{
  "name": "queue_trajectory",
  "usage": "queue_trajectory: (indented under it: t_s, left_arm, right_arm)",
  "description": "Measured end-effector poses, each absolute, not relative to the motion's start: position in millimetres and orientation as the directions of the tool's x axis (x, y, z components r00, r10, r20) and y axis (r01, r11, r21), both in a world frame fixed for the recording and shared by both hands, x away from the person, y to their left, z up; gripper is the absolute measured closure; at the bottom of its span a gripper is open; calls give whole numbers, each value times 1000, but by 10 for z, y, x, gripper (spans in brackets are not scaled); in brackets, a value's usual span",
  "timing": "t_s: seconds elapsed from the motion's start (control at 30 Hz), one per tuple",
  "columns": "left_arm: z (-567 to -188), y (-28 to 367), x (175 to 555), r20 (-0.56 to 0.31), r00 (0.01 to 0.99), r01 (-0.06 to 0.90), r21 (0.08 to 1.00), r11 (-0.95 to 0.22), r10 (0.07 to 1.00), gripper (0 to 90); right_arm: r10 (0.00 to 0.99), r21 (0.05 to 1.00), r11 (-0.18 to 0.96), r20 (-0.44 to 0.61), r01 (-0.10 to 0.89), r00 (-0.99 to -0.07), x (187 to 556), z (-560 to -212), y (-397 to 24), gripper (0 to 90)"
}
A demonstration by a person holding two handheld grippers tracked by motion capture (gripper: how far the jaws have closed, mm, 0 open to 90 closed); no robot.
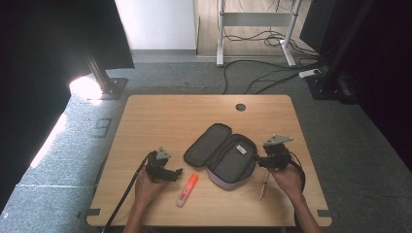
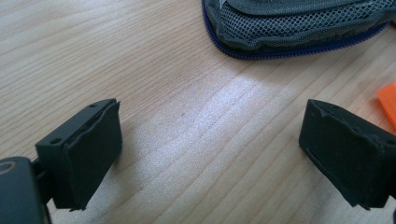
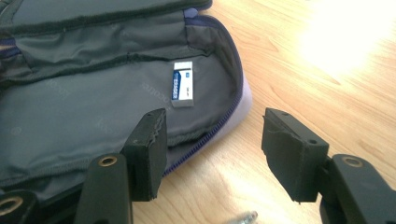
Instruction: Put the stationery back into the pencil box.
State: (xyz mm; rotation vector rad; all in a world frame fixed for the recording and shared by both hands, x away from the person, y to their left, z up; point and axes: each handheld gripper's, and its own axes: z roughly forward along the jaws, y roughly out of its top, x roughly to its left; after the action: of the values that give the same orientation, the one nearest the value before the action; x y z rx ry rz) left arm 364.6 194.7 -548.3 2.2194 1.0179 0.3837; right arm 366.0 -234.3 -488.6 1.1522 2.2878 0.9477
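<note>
1. So, the work in hand looks like packing the open grey fabric pencil case with the blue zipper point(image 1: 224, 155), which lies unzipped in the middle of the light wooden tabletop point(image 1: 160, 116), lid flap folded out to the left.
2. Already inside it: a small white eraser with a blue printed sleeve point(image 3: 182, 84), lying flat on the lining near the right wall. There's writing on the sleeve, but it's too small for me to read. The lining has a faint repeated logo print, also not legible.
3. Waiting outside: an orange-capped highlighter pen with a pale barrel point(image 1: 187, 189), just left of the case, and a thin silver metal pen point(image 1: 264, 184) on its right, near the right hand.
4. Left tongs point(image 1: 176, 173) hover low over bare wood, jaws wide apart, nothing between them; the highlighter's orange tip peeks in at the edge of the left gripper view.
5. Right tongs point(image 1: 258, 161) sit at the case's right rim, jaws about half spread and empty.
6. Handling guess: the case is soft and floppy, so it'll slump if pinched by the wall; the zipper rim is the firmer bite. The highlighter is light, hard and smooth, so I'd grab it mid-barrel, across its width. The silver pen looks slippery and likely to roll.
</note>
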Motion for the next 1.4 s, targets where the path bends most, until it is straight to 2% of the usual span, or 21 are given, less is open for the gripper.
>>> queue_trajectory:
  t_s: [0.83,1.4]
  left_arm:
    - [-5482,1947,3645,-7,655,563,672,-482,755,59]
    - [-5482,1947,3643,-7,655,563,672,-482,756,60]
  right_arm:
    - [839,705,407,-37,581,-543,3317,-5101,-2574,406]
    - [836,671,404,4,621,-548,3125,-5317,-2574,461]
